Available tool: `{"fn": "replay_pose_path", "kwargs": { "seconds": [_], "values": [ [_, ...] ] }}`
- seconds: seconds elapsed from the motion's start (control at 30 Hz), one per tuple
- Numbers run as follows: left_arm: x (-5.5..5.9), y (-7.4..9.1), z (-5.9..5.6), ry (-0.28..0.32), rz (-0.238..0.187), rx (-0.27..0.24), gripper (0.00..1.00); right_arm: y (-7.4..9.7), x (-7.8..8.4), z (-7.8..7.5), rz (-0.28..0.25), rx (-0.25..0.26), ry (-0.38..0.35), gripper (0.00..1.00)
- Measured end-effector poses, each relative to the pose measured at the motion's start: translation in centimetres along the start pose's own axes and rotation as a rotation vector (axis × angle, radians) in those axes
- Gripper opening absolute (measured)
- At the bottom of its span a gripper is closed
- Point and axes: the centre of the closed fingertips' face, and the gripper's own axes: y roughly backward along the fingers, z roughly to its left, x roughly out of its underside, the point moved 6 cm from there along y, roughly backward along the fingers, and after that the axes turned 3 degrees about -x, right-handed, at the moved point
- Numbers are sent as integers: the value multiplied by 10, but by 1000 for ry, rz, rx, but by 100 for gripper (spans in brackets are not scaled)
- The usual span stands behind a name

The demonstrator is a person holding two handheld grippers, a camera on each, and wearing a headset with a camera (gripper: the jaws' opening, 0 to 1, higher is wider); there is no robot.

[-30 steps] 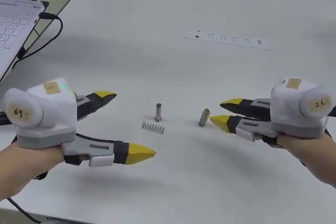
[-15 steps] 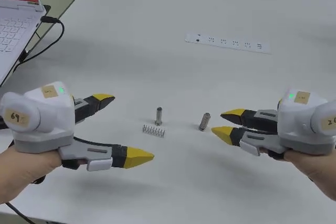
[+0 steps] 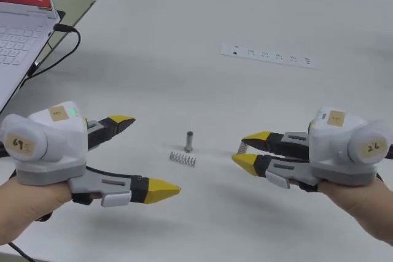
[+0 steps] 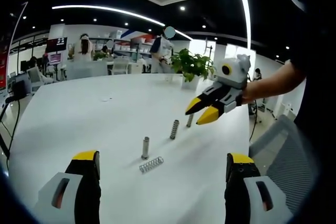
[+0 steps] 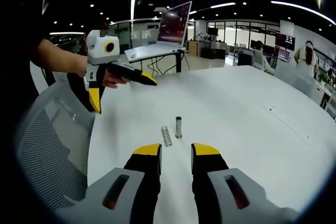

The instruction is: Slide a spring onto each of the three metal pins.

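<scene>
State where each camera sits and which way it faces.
Head view: on the person's head, looking forward and down at the table; shows left hand, wide-open left tongs, right hand, narrowly open right tongs.
Left gripper view: on the left tongs, looking along its jaws at the right tongs; own jaws at bottom.
Right gripper view: on the right tongs, looking toward the left tongs and laptop; own jaws at bottom.
Shared: the gripper views face each other over the bare pin and loose spring.

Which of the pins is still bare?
The smooth upright pin beside the loose spring lying flat; the sprung pin nearer the right hand-held gripper already wears coils.
</scene>
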Motion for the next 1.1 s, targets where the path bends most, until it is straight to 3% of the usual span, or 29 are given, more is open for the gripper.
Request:
{"fn": "replay_pose_path", "kwargs": {
  "seconds": [0.5,1.1],
  "values": [
    [1,3,1,-2,-1,-5,97,-38,-19,13,-6,-75,34,19],
    [5,10,4,0,4,-15,96,-76,4,14,85,-106,16,18]
  ]
}}
